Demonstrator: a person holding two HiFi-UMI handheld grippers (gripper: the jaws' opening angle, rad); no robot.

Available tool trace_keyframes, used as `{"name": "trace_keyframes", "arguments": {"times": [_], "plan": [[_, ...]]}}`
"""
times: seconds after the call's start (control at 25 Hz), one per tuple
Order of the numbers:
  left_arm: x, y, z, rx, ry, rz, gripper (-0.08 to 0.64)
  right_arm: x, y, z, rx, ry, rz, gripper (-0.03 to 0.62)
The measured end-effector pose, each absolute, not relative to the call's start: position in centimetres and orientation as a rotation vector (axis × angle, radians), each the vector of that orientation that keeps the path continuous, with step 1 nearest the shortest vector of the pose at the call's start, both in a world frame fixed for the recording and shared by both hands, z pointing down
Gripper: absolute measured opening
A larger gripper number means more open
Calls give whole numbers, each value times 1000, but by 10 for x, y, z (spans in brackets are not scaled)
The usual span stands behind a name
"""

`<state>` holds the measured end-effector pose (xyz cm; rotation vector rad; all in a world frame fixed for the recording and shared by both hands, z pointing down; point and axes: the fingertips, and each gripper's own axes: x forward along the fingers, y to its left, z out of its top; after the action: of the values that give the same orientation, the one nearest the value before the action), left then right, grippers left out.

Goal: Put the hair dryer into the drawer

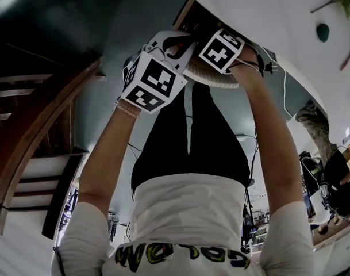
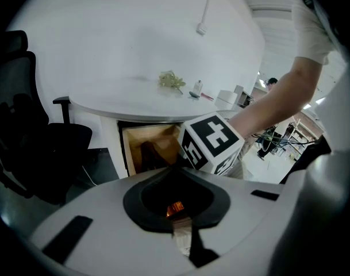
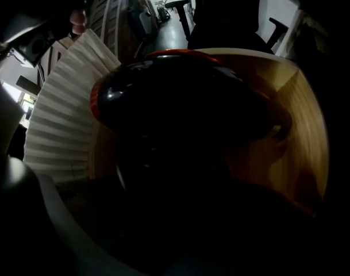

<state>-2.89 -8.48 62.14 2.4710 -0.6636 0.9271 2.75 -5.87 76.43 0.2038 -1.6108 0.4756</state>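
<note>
Left hand-held gripper (image 1: 173,46) jaws together | right hand-held gripper (image 1: 220,52) grip unreadable in dark, over hair dryer (image 3: 180,102) | risk: pleated white piece (image 3: 60,108), frame left, snagging drawer (image 3: 307,131) wall.

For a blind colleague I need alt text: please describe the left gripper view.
The right gripper, on a person's arm, hangs before an open wooden drawer under a white round table. A black office chair stands at left.

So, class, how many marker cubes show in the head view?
2. One marker cube sits left of centre; the other cube is just right, slightly higher. None seems hidden.
</note>
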Motion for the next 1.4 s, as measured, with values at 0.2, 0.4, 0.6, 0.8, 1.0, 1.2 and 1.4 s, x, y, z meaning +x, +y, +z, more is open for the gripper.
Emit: {"name": "trace_keyframes", "arguments": {"times": [0.2,0.4,0.6,0.8,1.0,1.2,1.4], "plan": [[-24,-84,620,2476,-674,920,18,34,-60,773,219,-1566,443,239],[-28,-85,618,2469,-689,908,17,33,-58,785,225,-1522,465,242],[-32,-89,613,2466,-719,899,17,37,-60,792,240,-1494,452,245],[-40,-86,609,2453,-752,885,17,36,-61,793,252,-1480,445,253],[-46,-80,602,2435,-775,886,17,32,-61,783,278,-1515,457,327],[-54,-75,586,2426,-807,884,17,32,-63,753,336,-1577,470,337],[-58,-73,564,2423,-878,854,17,35,-56,714,391,-1648,484,337]]}}
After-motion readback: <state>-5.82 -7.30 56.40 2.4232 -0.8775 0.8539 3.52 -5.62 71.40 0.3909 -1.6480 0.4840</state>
